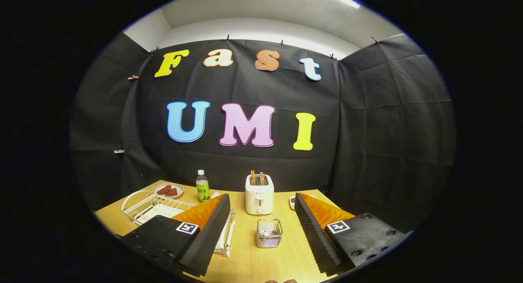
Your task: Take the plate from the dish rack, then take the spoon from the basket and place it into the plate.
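The hand-held gripper (261, 230) is held level above the near edge of the bench (282, 258), pointed straight ahead at 12 o'clock toward the back wall. Its fingers (210, 230) are spread wide apart, with nothing gripped between them.

A small wire basket (269, 232) is seen right between the fingertips, standing on the bench, with something metallic lying in the bottom of it; whether that's the spoon can't really be told. The white dish rack (153, 207) is sat at about 10 o'clock, partly covered by the left finger, and a pale flat thing is seen lying in it, probably the plate (157, 214).

Further off at 12 o'clock, a white toaster (259, 195) is parked with two slices sticking up. A green-labelled bottle (202, 186) and a small dish (168, 190) with brown pieces are placed around 11 o'clock.
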{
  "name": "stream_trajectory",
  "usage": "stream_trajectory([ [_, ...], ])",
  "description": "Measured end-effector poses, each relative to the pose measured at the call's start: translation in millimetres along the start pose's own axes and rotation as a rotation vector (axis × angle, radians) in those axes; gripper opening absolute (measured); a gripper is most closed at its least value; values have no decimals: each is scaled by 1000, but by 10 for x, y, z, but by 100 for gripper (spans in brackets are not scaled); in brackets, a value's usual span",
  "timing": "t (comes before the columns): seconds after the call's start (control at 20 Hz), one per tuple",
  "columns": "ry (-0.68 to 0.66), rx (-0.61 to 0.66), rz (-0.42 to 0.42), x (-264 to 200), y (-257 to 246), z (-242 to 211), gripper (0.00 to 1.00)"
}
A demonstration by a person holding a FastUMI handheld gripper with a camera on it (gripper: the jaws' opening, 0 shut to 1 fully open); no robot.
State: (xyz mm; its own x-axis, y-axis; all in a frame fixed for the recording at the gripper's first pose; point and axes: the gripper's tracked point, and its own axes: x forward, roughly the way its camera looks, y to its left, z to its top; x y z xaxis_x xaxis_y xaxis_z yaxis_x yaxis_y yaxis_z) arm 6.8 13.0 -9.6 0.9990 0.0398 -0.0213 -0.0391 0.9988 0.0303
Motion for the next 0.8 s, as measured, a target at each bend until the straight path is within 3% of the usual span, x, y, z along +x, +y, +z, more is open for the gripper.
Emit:
stream_trajectory([
  [0.8,88,7,79,277,197,-133,97],
])
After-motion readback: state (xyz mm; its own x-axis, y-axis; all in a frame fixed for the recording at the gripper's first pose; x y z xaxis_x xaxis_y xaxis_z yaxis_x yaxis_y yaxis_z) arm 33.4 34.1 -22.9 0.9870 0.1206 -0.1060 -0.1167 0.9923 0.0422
